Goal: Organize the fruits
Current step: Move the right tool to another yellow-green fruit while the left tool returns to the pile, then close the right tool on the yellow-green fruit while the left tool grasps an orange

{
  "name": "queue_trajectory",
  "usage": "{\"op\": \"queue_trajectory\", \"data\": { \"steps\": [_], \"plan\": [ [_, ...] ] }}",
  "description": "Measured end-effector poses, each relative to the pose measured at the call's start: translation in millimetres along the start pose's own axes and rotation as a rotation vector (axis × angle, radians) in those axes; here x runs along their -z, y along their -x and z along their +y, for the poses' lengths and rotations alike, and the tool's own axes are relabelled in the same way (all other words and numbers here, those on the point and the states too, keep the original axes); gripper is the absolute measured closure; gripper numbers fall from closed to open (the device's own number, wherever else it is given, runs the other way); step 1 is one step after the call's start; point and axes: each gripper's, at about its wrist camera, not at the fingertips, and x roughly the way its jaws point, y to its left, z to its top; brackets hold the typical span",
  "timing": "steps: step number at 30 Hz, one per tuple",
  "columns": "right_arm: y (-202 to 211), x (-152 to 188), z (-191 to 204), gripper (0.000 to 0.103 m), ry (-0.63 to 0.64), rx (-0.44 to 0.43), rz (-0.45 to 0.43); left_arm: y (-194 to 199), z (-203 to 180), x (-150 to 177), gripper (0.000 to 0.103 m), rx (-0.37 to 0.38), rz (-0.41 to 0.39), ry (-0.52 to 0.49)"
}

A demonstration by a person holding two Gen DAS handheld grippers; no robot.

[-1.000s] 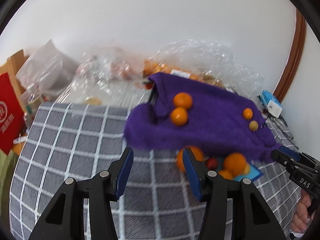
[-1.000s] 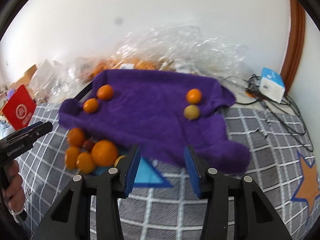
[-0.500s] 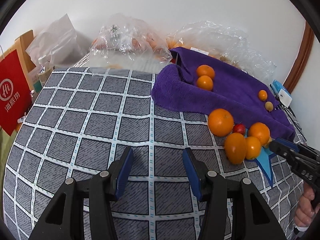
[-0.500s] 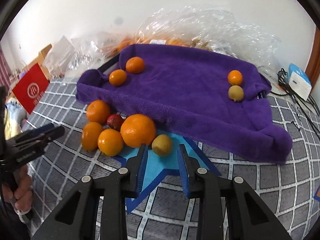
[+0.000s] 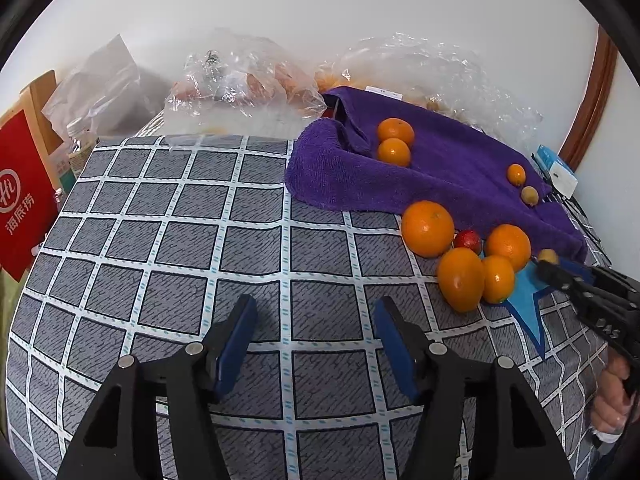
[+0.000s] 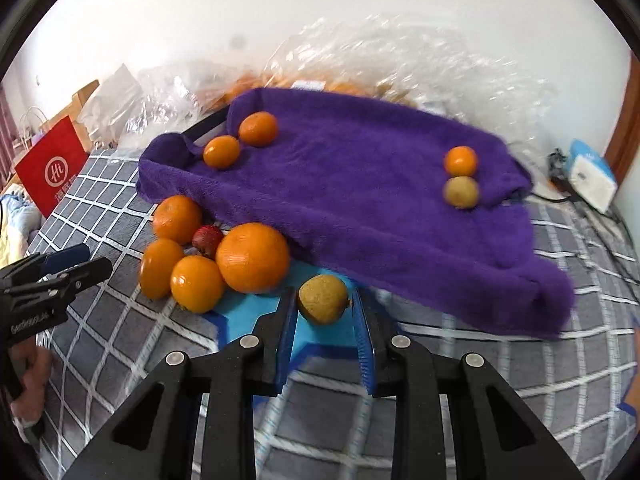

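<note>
Nearest in the right wrist view, right gripper (image 6: 325,314) with jaws partly open around a small yellow-brown fruit (image 6: 323,298) resting on a blue star patch (image 6: 256,314) of the checked cloth (image 6: 132,340); a sliver of gap at each pad, so bracketing, not yet pinching by the look of it. Just left of that, a loose heap touching one another: large orange (image 6: 253,257), three smaller oranges (image 6: 197,283), and one small red fruit (image 6: 208,239) wedged among them, all still on the cloth, outside the tray. Farther left at the frame edge, left gripper (image 5: 314,344), jaws wide and holding nothing, poised over bare checked cloth well apart from the heap. Beyond the heap, a purple towel-lined tray (image 6: 360,208), already carrying two oranges (image 6: 258,129) side by side near its far left corner and, toward the right end, a small orange (image 6: 461,161) touching another yellow-brown fruit (image 6: 461,192). Judging from that pairing, sorting by kind under way: four pieces placed, six left outside, the bracketed fruit likely bound for the right-hand group. Behind the tray, crumpled clear plastic bags (image 5: 244,84) with more fruit dimly visible inside, a red paper bag (image 5: 24,196) far left, white wall beyond.
</note>
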Motion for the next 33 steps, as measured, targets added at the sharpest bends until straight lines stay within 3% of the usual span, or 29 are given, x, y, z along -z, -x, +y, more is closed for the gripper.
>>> {"op": "queue_trajectory", "data": {
  "steps": [8,12,14,21,26,30,33],
  "plan": [
    [20.6,24.4,-43.8,0.075,-0.088,0.016,0.007,-4.3,-8.0,-1.0,0.033,-0.013,0.017,-0.038],
    [11.0,35.6,-54.0,0.074,-0.129,0.021,0.046,-5.1,-9.6,-1.2,0.033,-0.019,0.019,-0.046],
    [12.0,37.4,-57.1,0.074,-0.152,0.017,0.025,-5.1,-9.9,-1.2,0.033,-0.015,0.017,-0.043],
    [13.1,37.2,-56.6,0.075,-0.145,0.022,-0.008,2.3,-5.6,1.9,0.034,0.072,0.016,-0.031],
    [15.8,38.6,-64.5,0.075,-0.186,0.007,-0.016,21.1,-23.9,-4.8,0.038,0.158,0.024,-0.047],
    [15.7,38.8,-72.0,0.075,-0.215,0.004,-0.023,16.9,-44.4,-15.5,0.038,0.161,0.018,-0.049],
    [14.5,40.7,-74.0,0.075,-0.229,0.002,-0.011,2.4,-54.2,-19.8,0.056,0.172,0.045,-0.024]
  ]
}}
